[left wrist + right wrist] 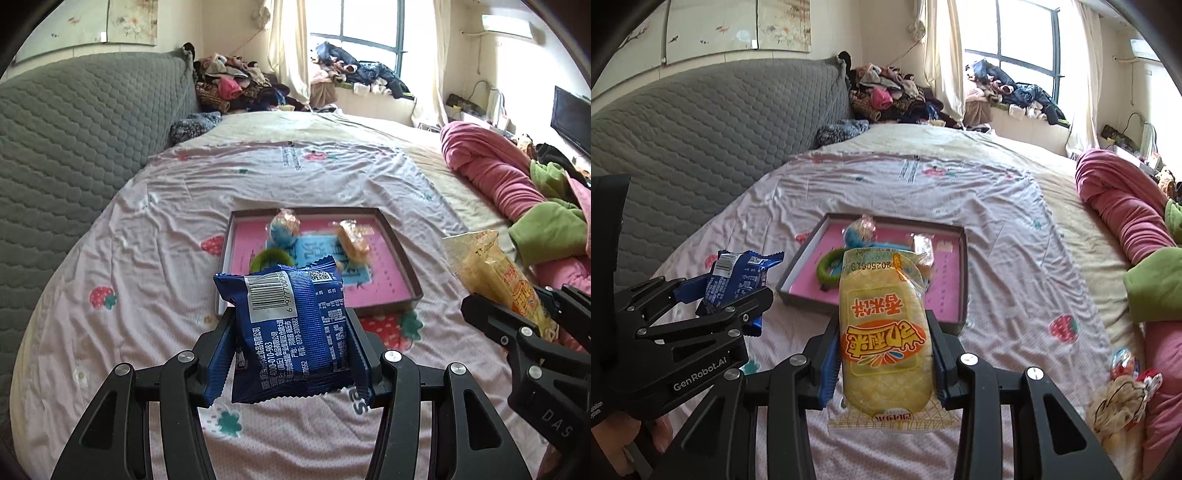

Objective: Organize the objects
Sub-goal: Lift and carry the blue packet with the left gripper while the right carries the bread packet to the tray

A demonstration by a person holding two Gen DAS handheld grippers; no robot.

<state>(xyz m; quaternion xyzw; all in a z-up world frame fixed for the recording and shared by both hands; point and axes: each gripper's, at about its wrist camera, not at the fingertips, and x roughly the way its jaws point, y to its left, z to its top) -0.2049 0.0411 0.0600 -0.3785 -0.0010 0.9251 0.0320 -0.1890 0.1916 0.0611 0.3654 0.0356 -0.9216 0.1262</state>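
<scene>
Two hand-held grippers hang side by side above a bed, each clamped on one wrapped snack. The left gripper (291,332) has its jaws about half apart, pressing both sides of a blue snack packet (291,328) with a white barcode label facing up; the packet stands between the fingers, clear of the bedding. The right gripper (884,354) has its jaws drawn narrow against a yellow rice-cracker packet (884,332) with an orange logo, also held off the bedding.

Just beyond both grippers, a shallow dark-rimmed box lid (397,236) with a pink inside lies flat on a pale bedsheet (155,236) printed with strawberries. Inside it I count three things: one green ring (827,271) at the near left, one round blue-wrapped sweet (284,229) at the back, and one small clear-wrapped cake (352,238) to the right of it.

At the right edge of the bed, well apart from the box lid, lie two more small wrapped items (1123,363), next to a rumpled pink blanket (1123,206). A grey quilted headboard (74,129) runs along the left.
</scene>
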